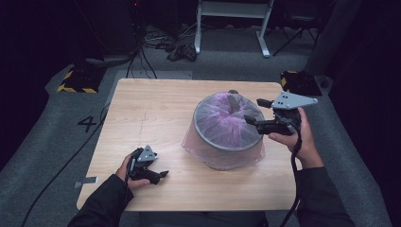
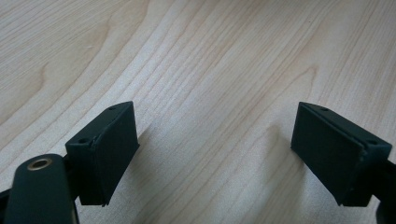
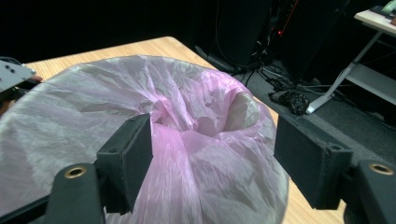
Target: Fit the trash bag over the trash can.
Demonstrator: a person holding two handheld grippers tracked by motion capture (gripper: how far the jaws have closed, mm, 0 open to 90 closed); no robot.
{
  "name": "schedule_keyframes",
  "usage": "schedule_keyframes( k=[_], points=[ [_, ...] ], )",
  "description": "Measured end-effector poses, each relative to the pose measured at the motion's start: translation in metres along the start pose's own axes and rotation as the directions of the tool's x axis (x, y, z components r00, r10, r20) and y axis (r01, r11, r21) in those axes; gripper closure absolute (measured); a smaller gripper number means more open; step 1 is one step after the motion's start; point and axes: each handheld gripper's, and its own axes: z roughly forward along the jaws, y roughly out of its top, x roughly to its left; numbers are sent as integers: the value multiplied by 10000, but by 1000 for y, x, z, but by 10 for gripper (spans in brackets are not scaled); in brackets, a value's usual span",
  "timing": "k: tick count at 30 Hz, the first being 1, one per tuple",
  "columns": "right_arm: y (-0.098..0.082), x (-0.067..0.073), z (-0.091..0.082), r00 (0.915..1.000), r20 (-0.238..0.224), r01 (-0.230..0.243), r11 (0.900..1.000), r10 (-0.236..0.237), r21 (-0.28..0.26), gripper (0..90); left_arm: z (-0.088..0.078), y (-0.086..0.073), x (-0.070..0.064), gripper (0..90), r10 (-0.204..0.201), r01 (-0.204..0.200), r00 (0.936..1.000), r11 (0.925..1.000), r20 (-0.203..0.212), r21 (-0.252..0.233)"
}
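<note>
Toward the right half of the worktop [image 1: 156,106] I have a round grey bin [image 1: 222,142] standing upright, lined with a thin pink plastic bag [image 1: 227,118]. From the high view the film lies across the bin's mouth and spills down over its outer wall, bunching loosely where it meets the wood. In the right gripper view the bag [image 3: 140,102] is drawn toward the middle of the opening into a twisted, puckered fold, and one pocket of it bulges up pale on the far side.

My right gripper [image 1: 257,112] hangs at the bin's right rim, level with the top and pointing across it. Its jaws are spread wide with nothing pinched: in the right gripper view they stand either side of the gathered pink fold, with the film below and beyond them, and I cannot tell whether a pad brushes it. The right hand [image 1: 298,137] grips the body from behind.

My left gripper [image 1: 158,176] sits low near the front left of the worktop, well apart from the bin. Its jaws are also spread, with bare wood grain between them in the left gripper view, and the left hand [image 1: 130,172] rests at the wood.
</note>
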Motion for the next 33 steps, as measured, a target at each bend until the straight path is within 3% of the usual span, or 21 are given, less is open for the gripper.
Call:
schedule_keyframes(
  k=[11,20,27,33],
  points=[
    [6,3,37,9995,-298,156,9954,-129,945,306,0,0,0,146,-2,2,10000,10000,0,-2],
    [6,7,57,9979,-588,368,9827,-265,1817,308,0,0,0,145,-4,4,10000,10000,0,-3],
    [7,8,62,9964,-738,593,9671,-422,2475,306,0,0,0,145,-2,2,10000,10000,-1,-2],
    [7,11,64,9934,-1043,779,9475,-475,3103,301,0,0,0,145,-1,1,10000,10000,1,-1]
  ],
)
